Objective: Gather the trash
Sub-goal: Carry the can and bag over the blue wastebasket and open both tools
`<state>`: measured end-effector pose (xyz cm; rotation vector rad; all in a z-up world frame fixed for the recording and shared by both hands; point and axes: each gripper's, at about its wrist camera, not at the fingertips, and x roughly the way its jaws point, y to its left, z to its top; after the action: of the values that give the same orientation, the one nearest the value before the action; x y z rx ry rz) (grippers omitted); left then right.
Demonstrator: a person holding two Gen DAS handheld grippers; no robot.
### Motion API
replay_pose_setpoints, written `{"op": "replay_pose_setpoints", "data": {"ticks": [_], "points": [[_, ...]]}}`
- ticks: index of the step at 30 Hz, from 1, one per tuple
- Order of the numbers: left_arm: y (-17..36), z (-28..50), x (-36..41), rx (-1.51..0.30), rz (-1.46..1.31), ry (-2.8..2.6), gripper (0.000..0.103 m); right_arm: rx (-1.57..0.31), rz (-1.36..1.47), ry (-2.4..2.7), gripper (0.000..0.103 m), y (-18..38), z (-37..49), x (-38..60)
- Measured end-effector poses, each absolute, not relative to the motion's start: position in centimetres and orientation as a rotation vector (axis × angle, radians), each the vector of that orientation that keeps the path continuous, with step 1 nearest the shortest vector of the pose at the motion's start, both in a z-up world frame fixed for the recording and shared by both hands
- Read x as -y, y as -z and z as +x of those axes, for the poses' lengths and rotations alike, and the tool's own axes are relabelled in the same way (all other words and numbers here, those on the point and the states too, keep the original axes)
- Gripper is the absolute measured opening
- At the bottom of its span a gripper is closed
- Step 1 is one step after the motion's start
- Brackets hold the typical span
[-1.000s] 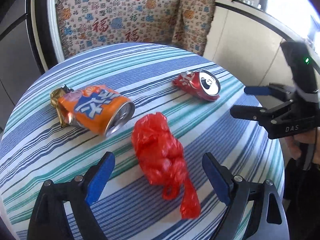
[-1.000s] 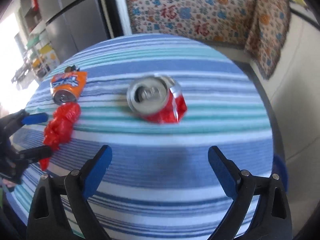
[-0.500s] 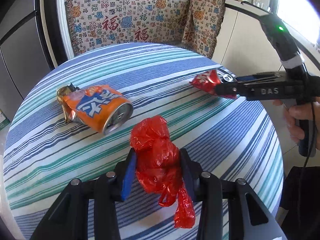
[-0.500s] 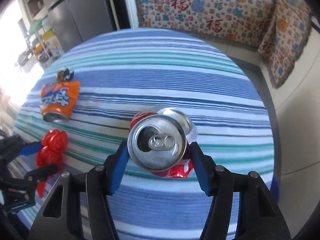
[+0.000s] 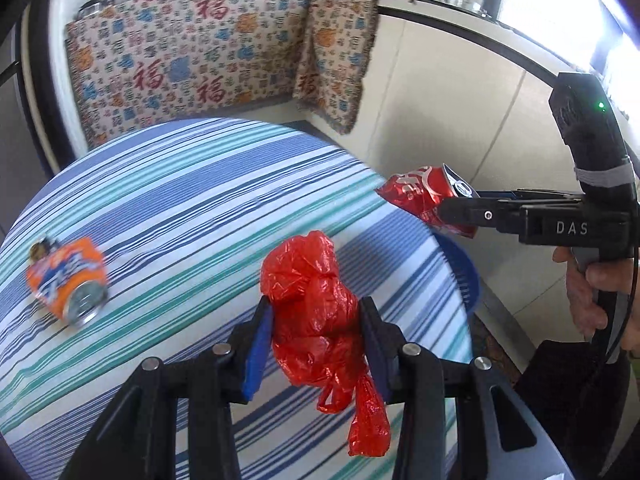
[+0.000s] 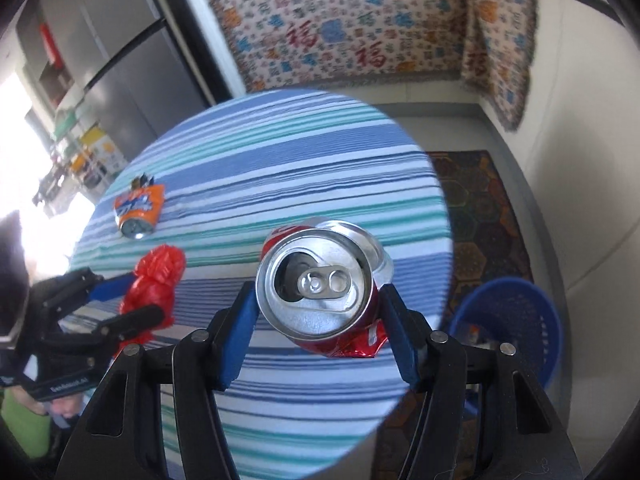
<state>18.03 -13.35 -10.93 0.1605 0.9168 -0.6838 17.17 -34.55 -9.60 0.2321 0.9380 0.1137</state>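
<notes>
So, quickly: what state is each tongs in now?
Left tongs: closed on the red plastic bag.
Right tongs: closed on the red can.

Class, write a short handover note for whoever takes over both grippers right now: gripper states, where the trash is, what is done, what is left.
Left gripper: shut on the red plastic bag, lifted off the striped table.
Right gripper: shut on the crushed red can, also lifted.
Orange can: lying on the table, untouched.
Blue basket: on the floor beside the table.
Done: two items picked up.
Left: probably drop both in the basket, then fetch the orange can.
</notes>
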Motion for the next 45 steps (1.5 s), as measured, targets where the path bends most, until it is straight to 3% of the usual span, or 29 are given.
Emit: {"op": "replay_pose_setpoints", "data": {"ticks": [10,23,32,36,38,45], "points": [[9.9,17.4,29.2,-0.91,0.202,0.854,0.043,-0.876,0.4,0.109,0.063,8.3,11.7,47.5],[16.9,18.4,45.2,-0.99,0.238,0.905,0.043,-0.904,0.613,0.281,0.063,13.9,9.4,59.5],[20.9,19.5,47.8,-0.991,0.295,0.887,0.046,-0.928,0.726,0.282,0.063,18.5,10.1,63.7],[22.9,19.4,48.6,-0.986,0.346,0.852,0.065,-0.925,0.788,0.273,0.069,20.1,10.2,65.1],[23.6,19.8,48.8,-0.994,0.339,0.849,0.065,-0.914,0.802,0.28,0.075,20.3,10.2,65.4],[20.3,20.0,45.9,-0.94,0.291,0.838,0.065,-0.835,0.719,0.348,0.079,17.5,8.9,65.1]]}}
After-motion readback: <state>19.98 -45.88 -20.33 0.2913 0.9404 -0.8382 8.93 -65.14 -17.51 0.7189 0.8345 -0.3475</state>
